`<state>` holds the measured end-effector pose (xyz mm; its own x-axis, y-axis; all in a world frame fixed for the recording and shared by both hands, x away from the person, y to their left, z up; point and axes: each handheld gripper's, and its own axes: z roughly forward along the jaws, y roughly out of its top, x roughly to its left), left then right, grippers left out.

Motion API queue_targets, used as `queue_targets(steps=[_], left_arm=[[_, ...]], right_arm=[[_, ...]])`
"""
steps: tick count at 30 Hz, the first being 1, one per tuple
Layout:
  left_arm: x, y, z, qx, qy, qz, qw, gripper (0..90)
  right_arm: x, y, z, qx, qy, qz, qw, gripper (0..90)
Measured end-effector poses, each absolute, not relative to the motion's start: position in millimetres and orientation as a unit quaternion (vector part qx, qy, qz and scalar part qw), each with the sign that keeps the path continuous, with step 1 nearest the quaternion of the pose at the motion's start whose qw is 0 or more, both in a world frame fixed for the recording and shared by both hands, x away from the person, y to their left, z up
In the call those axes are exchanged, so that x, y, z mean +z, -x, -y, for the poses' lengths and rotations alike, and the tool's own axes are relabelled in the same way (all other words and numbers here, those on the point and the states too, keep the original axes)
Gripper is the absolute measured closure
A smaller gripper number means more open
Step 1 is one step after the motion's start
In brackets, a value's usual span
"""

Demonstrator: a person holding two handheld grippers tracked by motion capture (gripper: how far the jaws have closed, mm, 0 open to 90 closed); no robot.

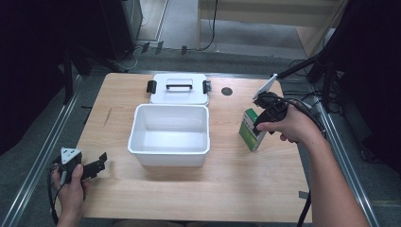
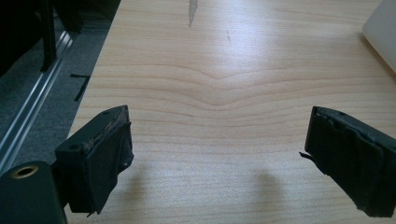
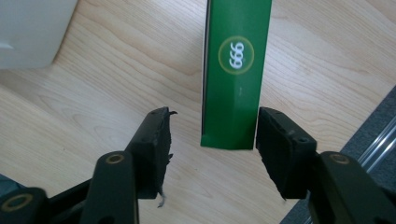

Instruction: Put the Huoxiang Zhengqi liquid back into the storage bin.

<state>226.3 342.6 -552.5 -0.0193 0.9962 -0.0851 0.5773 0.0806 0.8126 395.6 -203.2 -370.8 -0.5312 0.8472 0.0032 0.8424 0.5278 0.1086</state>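
The green carton (image 3: 232, 74) stood on end on the right part of the table (image 1: 227, 184), well apart from the open white bin (image 1: 169, 135) and its lid (image 1: 179, 88) behind. It looked like light, stiff cardboard with smooth printed faces, likely to dent or slide under a hard squeeze; the narrow sides near the top seemed the best hold. The right gripper (image 3: 212, 135) straddled that top edge, jaws partly open, one pad just beside the carton, gripping nothing yet. The left gripper (image 2: 217, 154) rested wide open and empty at the table's near left corner.
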Motion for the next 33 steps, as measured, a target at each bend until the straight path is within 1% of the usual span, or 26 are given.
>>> queue_targets(steps=[5,12,17,24,31,33], left_arm=[[-552.6,-226.5,-342.6,0.3,-0.607,-0.648,0.349,8.3],[-552.6,-226.6,-342.7,0.3,-0.607,-0.648,0.349,8.3],[-552.7,-226.7,-342.6,0.3,-0.607,-0.648,0.349,8.3],[-552.7,-226.9,-342.6,0.3,-0.606,-0.648,0.349,8.3],[-552.8,-227.1,-342.7,0.299,-0.606,-0.649,0.35,8.4],[-552.7,-227.2,-342.8,0.298,-0.606,-0.649,0.349,8.4]], right_arm=[[-372.0,-403.5,198.8,0.048,-0.485,-0.873,0.022,50.9],[-375.0,-414.6,192.3,0.04,-0.487,-0.872,0.023,52.3],[-377.8,-420.4,187.9,0.036,-0.486,-0.873,0.027,55.1],[-384.5,-428.2,180.8,0.029,-0.485,-0.874,0.02,57.4],[-390.9,-431.9,176.6,0.017,-0.479,-0.877,0.024,59.6],[-390.0,-430.8,174.3,0.011,-0.466,-0.884,0.036,62.8]])
